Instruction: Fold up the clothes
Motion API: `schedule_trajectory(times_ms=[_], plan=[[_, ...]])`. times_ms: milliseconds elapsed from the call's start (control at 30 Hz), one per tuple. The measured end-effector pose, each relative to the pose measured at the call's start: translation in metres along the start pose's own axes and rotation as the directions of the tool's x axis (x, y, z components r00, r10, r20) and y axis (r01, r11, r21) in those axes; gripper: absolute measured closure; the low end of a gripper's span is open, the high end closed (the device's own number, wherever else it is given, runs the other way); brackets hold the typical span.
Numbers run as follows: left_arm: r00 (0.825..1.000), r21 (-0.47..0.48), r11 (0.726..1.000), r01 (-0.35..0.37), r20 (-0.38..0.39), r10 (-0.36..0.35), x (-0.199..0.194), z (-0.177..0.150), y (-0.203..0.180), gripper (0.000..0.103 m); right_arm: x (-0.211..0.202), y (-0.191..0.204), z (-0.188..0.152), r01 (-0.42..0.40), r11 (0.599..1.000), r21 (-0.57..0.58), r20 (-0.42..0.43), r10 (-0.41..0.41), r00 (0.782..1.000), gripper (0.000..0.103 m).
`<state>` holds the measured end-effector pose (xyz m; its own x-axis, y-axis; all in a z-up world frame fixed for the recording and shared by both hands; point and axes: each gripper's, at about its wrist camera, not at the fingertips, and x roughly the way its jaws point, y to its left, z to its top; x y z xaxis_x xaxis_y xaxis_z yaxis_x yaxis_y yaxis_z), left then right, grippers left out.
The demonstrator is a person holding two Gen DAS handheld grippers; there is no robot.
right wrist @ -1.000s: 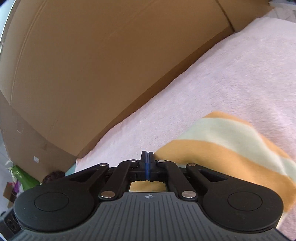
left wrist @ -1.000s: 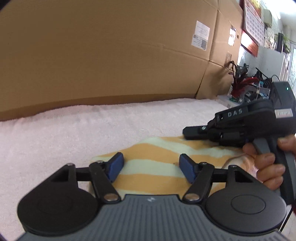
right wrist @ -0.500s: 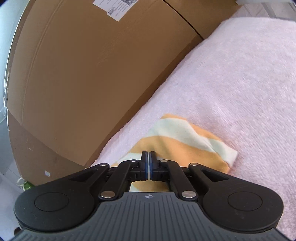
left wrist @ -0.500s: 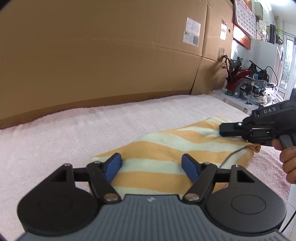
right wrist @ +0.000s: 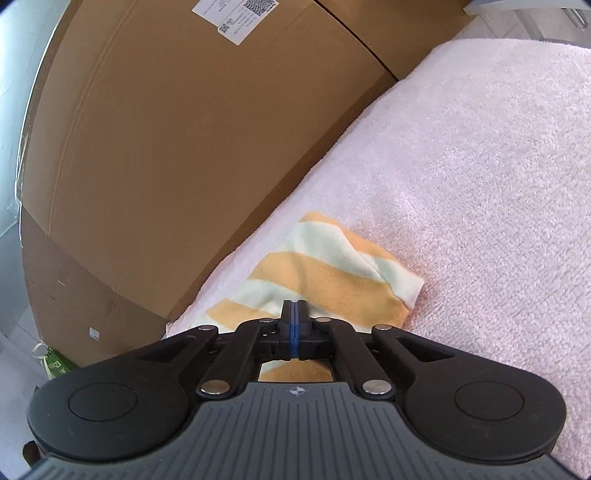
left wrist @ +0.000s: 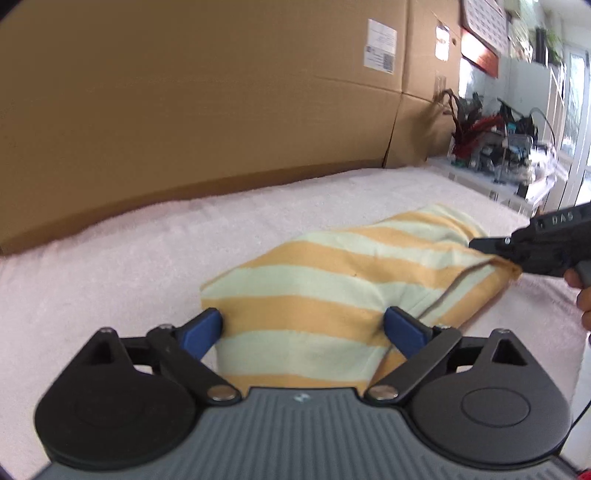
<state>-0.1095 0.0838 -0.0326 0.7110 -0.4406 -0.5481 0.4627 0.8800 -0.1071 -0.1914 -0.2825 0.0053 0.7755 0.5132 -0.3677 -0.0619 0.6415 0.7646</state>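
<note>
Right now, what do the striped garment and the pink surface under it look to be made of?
Striped garment: looks like soft matte knit, cotton or fleece; it drapes and creases.
Pink surface: terry-like fabric with a nubby looped pile, probably a towel or blanket.

A pale pink fleecy cover (left wrist: 155, 258) spreads over the bench. Behind it stand large brown cardboard boxes (left wrist: 207, 96) — one bears a white printed label (left wrist: 380, 45). Off to the side, a white shelf (left wrist: 491, 181) carries a cluttered heap of cables and red-leaved items (left wrist: 469, 129). A red-framed calendar (left wrist: 484, 26) hangs high on the wall — its print is too blurred to read.
</note>
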Motion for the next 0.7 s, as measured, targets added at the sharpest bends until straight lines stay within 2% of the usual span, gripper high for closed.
schedule_trajectory(times_ms=[33, 100, 200, 267, 333, 433, 467, 567, 700], plan=[[1.000, -0.026, 1.000, -0.001, -0.006, 0.001, -0.002, 0.002, 0.005, 0.008, -0.001, 0.000, 0.006, 0.003, 1.000, -0.002, -0.005, -0.003, 1.000, 0.098], [0.999, -0.019, 1.000, -0.013, 0.030, 0.013, -0.020, -0.002, 0.007, 0.014, -0.025, 0.009, 0.011, 0.009, 0.999, -0.050, 0.053, -0.006, 0.999, 0.086], [0.996, -0.024, 0.999, -0.042, 0.071, 0.044, -0.044, -0.007, 0.014, 0.006, -0.044, 0.009, 0.020, 0.118, 0.982, -0.148, 0.113, -0.101, 0.988, 0.067], [0.996, -0.080, 0.996, -0.045, 0.067, 0.051, -0.052, -0.010, 0.029, 0.005, -0.040, 0.000, 0.031, 0.142, 0.971, -0.192, 0.084, -0.128, 0.988, 0.058], [0.999, -0.174, 0.984, -0.026, 0.036, 0.033, -0.047, -0.010, 0.049, 0.005, -0.025, -0.010, 0.042, 0.111, 0.974, -0.196, 0.019, -0.110, 0.994, 0.056], [0.999, -0.218, 0.975, -0.050, -0.003, 0.051, -0.032, -0.007, 0.058, 0.007, -0.001, -0.021, 0.054, 0.057, 0.985, -0.165, -0.051, -0.066, 0.997, 0.053], [0.999, -0.211, 0.976, -0.047, -0.004, 0.047, -0.028, -0.005, 0.056, 0.007, 0.011, -0.026, 0.059, 0.034, 0.987, -0.156, -0.071, -0.045, 0.996, 0.053], [1.000, -0.173, 0.985, 0.029, 0.008, -0.028, -0.018, -0.001, 0.047, 0.005, 0.029, -0.024, 0.059, -0.035, 0.986, -0.166, -0.148, 0.010, 0.989, 0.051], [0.994, -0.167, 0.981, 0.096, -0.036, -0.103, 0.004, 0.001, 0.040, 0.004, 0.052, -0.020, 0.059, -0.126, 0.977, -0.170, -0.251, 0.081, 0.965, 0.050]])
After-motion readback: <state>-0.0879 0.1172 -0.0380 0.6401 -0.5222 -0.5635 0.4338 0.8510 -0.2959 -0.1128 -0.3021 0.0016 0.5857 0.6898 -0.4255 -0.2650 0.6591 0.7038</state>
